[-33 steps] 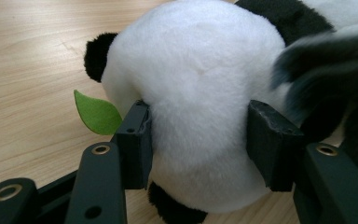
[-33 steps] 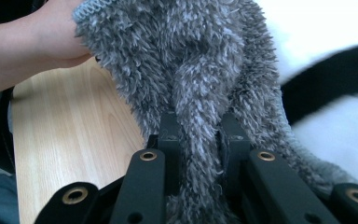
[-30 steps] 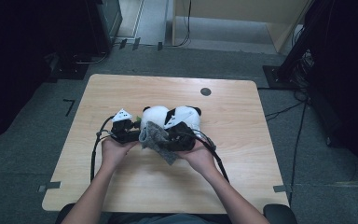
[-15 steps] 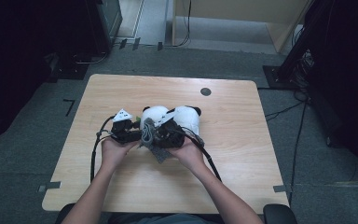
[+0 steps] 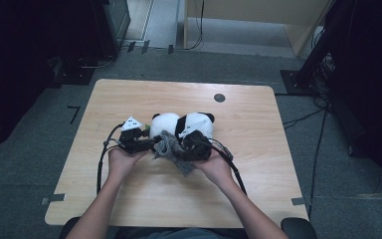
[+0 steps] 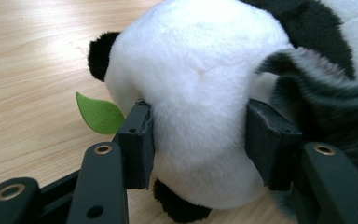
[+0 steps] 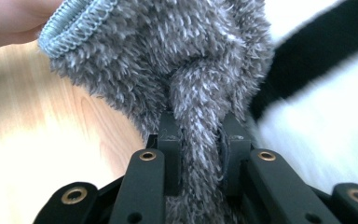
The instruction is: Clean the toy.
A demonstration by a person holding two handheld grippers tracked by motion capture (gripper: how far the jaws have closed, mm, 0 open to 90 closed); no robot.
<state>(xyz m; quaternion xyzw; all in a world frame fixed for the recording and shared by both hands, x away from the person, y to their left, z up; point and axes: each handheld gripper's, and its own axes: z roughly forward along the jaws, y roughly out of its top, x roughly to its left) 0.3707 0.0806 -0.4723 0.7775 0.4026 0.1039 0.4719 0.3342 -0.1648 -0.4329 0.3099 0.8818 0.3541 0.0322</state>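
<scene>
Counted on one desk (image 5: 129, 199): one panda (image 5: 184, 124), one grey cloth (image 5: 171, 149), one green leaf (image 6: 100, 113). Two grippers, left (image 5: 151, 144), right (image 5: 181, 149), are held.

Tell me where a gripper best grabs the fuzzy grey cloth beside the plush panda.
Probably the bunched fold of the fuzzy grey cloth, taken end-on from the person's side: gathered pile there is narrow enough for the right gripper, whose jaws already pinch it. The stitched hem looks flatter, likelier to slip.

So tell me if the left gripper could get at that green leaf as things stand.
Probably not yet: the left gripper is clamped on the panda. The green leaf lies just beside one jaw, unobstructed once it lets go.
</scene>
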